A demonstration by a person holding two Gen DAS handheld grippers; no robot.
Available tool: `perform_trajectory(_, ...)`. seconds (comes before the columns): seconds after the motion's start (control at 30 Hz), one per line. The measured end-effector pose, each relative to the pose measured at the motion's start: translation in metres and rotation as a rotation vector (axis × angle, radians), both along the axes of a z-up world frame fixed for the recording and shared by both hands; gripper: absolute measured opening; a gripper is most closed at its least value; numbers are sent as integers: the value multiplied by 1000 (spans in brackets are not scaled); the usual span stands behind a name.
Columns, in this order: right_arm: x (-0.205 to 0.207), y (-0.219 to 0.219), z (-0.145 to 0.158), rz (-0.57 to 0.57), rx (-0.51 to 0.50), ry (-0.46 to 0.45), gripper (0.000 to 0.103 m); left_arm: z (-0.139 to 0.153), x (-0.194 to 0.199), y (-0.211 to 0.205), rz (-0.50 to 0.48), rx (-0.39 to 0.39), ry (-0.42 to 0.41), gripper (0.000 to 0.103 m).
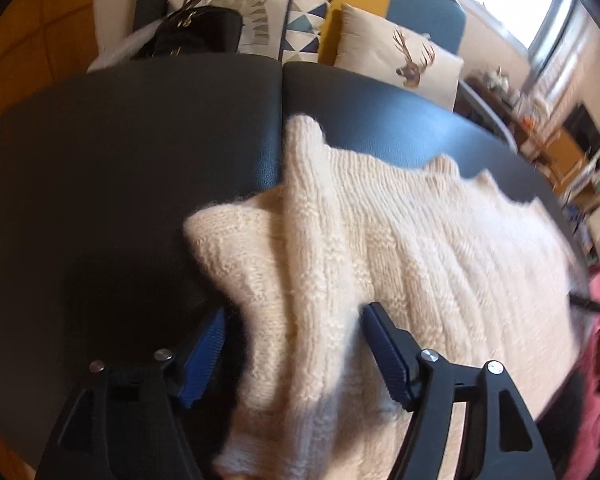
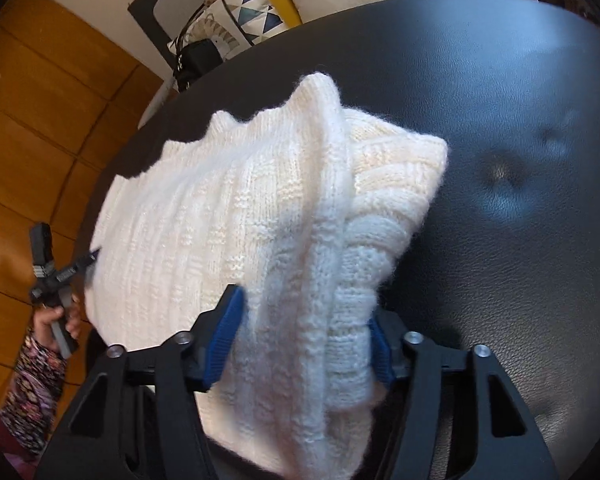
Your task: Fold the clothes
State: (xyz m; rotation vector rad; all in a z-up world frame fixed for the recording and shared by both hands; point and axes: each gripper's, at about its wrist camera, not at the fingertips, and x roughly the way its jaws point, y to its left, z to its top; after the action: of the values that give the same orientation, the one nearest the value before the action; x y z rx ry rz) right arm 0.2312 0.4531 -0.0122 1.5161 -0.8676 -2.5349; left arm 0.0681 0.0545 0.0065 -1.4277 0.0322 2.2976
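Note:
A cream knitted sweater (image 1: 400,248) lies on a black leather surface (image 1: 120,140) and also shows in the right wrist view (image 2: 228,216). My left gripper (image 1: 296,344) has its blue pads on either side of a raised fold at the sweater's left end, the fabric bunched between them. My right gripper (image 2: 304,340) holds a thick bunched fold at the sweater's right end between its blue pads. The left gripper's handle and the hand that holds it show at the left edge of the right wrist view (image 2: 50,280).
Patterned cushions (image 1: 404,52) and a black handbag (image 1: 196,32) sit behind the black surface. A wooden floor (image 2: 32,140) lies to the left. Shelves with clutter (image 1: 556,148) stand at the far right under a bright window.

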Motion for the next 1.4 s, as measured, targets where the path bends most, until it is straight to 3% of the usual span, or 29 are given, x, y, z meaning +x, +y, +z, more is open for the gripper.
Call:
perform_trajectory(0.13, -1, -5, 1, 15, 19, 0, 59, 0, 2, 4, -14, -23, 31, 71)
perform_trajectory(0.23, -3, -9, 2, 25, 44, 4, 57, 0, 8, 6, -62, 23, 41, 43)
perform_trajectory(0.3, -1, -14, 3, 42, 79, 9, 38, 0, 8, 7, -69, 21, 52, 37)
perform_trajectory(0.43, -1, -30, 8, 38, 182, 9, 31, 5, 9, 7, -60, -1, 95, 19)
perform_trajectory(0.6, 6, -60, 16, 57, 444, 48, 28, 10, 30, 23, -80, -133, 229, 18)
perform_trajectory(0.77, 19, -76, 21, 11, 589, 96, 25, 15, 51, 31, -36, -206, 367, 16)
perform_trajectory(0.93, 22, -107, 36, -8, 812, 184, 23, 43, 79, 32, 10, -149, 519, 16)
perform_trajectory(1.03, 23, -128, 50, 2, 928, 256, 22, 56, 88, 33, -4, -110, 546, 16)
perform_trajectory(1.2, 19, -154, 79, 12, 1058, 362, 22, 77, 96, 18, 31, -29, 562, 16)
perform_trajectory(1.4, 2, -180, 104, 51, 1100, 439, 21, 99, 100, -2, 61, 24, 579, 16)
